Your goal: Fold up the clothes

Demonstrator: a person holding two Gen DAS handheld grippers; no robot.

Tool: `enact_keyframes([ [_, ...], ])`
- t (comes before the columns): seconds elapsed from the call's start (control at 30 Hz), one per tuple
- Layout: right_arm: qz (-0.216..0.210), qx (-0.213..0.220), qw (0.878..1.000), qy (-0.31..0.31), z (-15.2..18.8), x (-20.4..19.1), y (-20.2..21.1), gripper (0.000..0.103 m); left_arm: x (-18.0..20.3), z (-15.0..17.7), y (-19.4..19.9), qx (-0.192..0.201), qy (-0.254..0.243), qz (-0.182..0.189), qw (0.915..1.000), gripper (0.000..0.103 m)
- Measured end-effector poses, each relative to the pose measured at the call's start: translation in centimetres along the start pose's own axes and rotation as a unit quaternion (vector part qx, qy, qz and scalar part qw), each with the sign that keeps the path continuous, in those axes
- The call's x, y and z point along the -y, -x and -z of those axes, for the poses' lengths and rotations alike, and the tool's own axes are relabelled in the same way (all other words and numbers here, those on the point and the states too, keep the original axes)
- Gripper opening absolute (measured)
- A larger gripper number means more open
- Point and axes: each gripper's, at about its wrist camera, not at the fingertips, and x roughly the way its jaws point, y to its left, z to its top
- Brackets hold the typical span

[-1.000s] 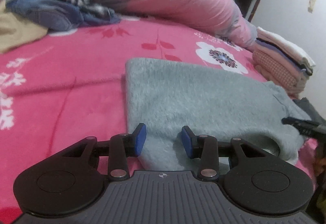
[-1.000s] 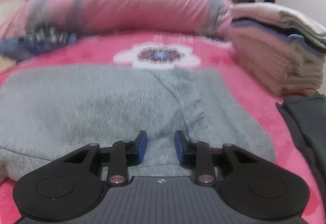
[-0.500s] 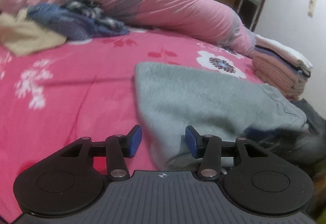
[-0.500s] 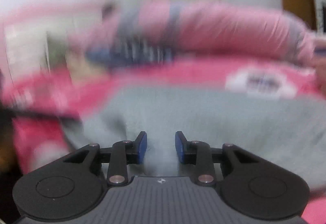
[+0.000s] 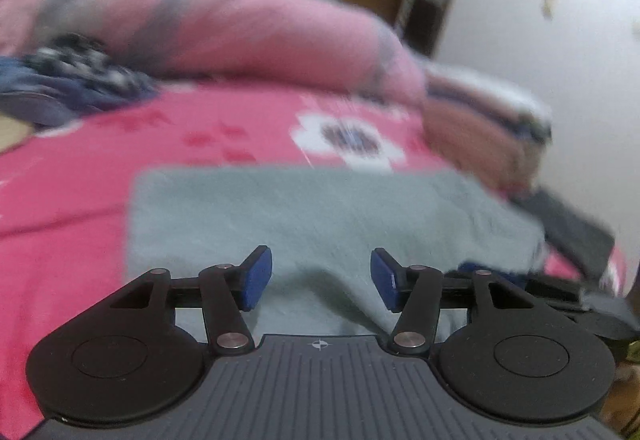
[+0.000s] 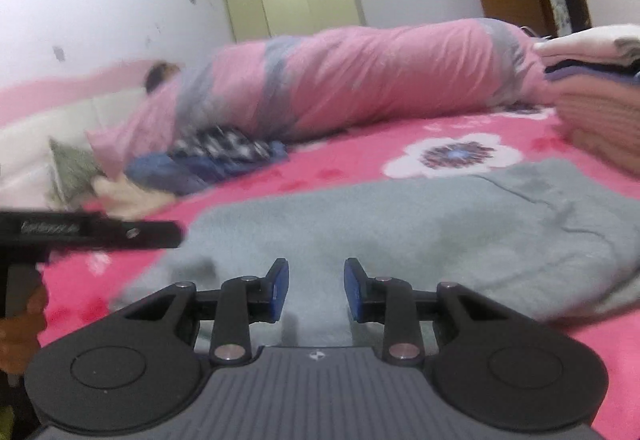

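One grey garment — left gripper opening, empty; right gripper narrow, empty.

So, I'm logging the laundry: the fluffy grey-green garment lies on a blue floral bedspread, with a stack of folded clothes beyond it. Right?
Not quite: the floral bedspread is pink, not blue, as the right wrist view shows. The fluffy grey-green garment does lie on it, the stack of folded clothes beyond.

L gripper jaws just been opening, nothing pinched; R gripper jaws narrowly apart, angled downward.
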Motion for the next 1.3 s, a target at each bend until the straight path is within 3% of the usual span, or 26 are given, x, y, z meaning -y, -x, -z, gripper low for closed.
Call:
enact_keyframes([
  [0.07, 0.034, -0.033, 0.999, 0.015, 1.3, 0.7, -0.9, 0.031, 0.7, 1.3, -2.3, -0.044, -0.02, -0.039, 0.998, 0.056],
  [0.17, 0.021, -0.016, 1.0, 0.013, 2.3, 1.1, -1.2, 0.031, 0.7, 2.5, -2.0, -0.026, -0.016, -0.05, 0.9983, 0.059],
  [0.43, 0.006, 0.004, 1.0, 0.011, 3.0, 1.5, -0.9, 0.033, 0.1, 2.4, -1.0, -0.033, 0.016, -0.07, 0.9968, 0.065],
  [1.1, 0.044, -0.022, 0.999, 0.006, 1.5, 0.1, -0.6, 0.036, -3.5, 3.1, 1.5, -0.012, 0.112, -0.028, 0.9933, 0.065],
  [1.3, 0.05, 0.029, 0.998, 0.029, -0.6, -2.7, 0.5, 0.036, -2.4, 2.3, 1.5, -0.042, 0.092, -0.06, 0.9931, 0.065],
])
